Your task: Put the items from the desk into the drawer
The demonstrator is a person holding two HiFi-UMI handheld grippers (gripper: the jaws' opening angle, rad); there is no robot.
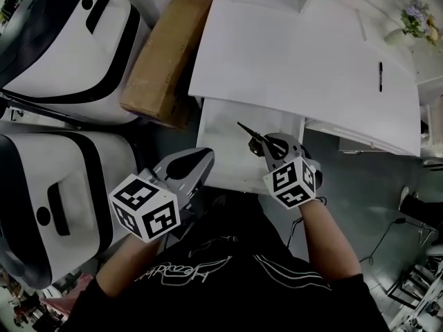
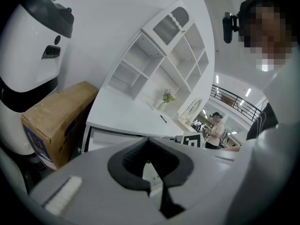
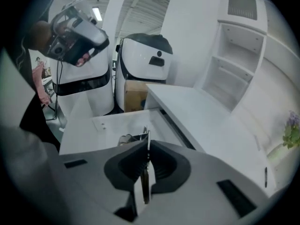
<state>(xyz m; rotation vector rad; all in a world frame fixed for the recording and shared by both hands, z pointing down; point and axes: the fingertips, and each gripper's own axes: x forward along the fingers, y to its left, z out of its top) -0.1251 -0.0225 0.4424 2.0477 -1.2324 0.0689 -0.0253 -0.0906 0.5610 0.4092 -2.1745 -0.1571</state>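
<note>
White table (image 1: 291,61) held a pen (image 1: 380,76). Right gripper (image 1: 268,151) jaws clenched scissors (image 1: 253,136) over the drawer (image 1: 221,154); that thin pinch risked pivoting or dropping them. Left gripper (image 1: 201,159) jaws closed, empty.

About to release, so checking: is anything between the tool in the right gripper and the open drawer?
Nothing visible stands in the way. The right gripper holds the thin metal tool over the open drawer, and the drawer's white floor shows bare beneath it. The desk top ends behind the tool, not over it.
</note>
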